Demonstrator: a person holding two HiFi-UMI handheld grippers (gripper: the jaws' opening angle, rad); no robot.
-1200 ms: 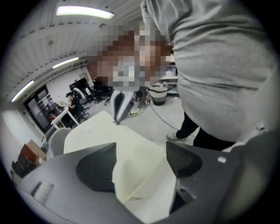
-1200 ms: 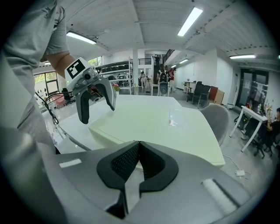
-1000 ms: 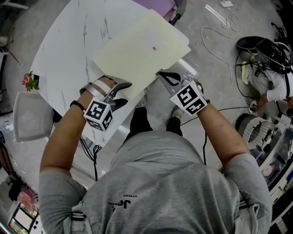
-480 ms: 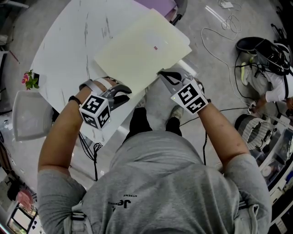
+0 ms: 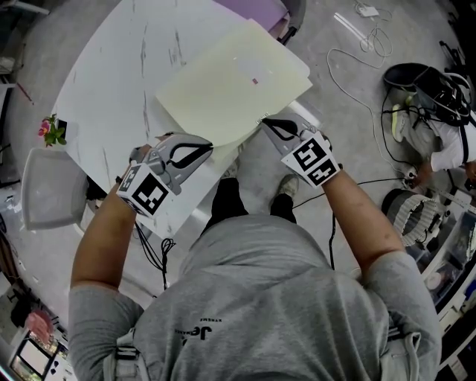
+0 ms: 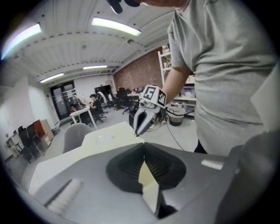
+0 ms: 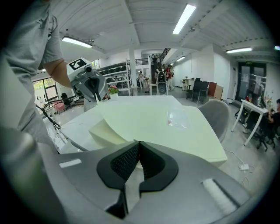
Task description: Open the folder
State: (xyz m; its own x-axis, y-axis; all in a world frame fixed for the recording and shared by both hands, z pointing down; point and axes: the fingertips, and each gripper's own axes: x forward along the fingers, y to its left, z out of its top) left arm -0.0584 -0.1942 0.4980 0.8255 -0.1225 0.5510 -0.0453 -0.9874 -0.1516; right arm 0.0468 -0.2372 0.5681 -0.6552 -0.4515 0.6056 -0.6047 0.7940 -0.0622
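Note:
A cream folder [image 5: 230, 82] lies on the white table [image 5: 111, 82], its near edge past the table's rim. My left gripper [image 5: 207, 147] holds the folder's near-left corner; its jaws have just been closing, and a cream flap [image 6: 148, 177] is pinched between the pads. The folder [image 6: 107, 135] stretches away beyond that grip. My right gripper [image 5: 263, 121] is shut on the near-right corner. In the right gripper view the folder [image 7: 175, 127] shows its top cover raised a little off a lower layer [image 7: 105, 131] on the side where the left gripper [image 7: 89, 87] holds it.
A grey chair [image 5: 48, 190] stands at the table's left, with a small pink flower [image 5: 50, 130] beside it. Cables [image 5: 357, 59] and dark bags [image 5: 431, 82] lie on the floor to the right. A purple object [image 5: 260, 9] sits at the table's far edge.
The left gripper has rolled, risen and closed its jaws on the folder's near-left corner. The right gripper has kept still on its corner.

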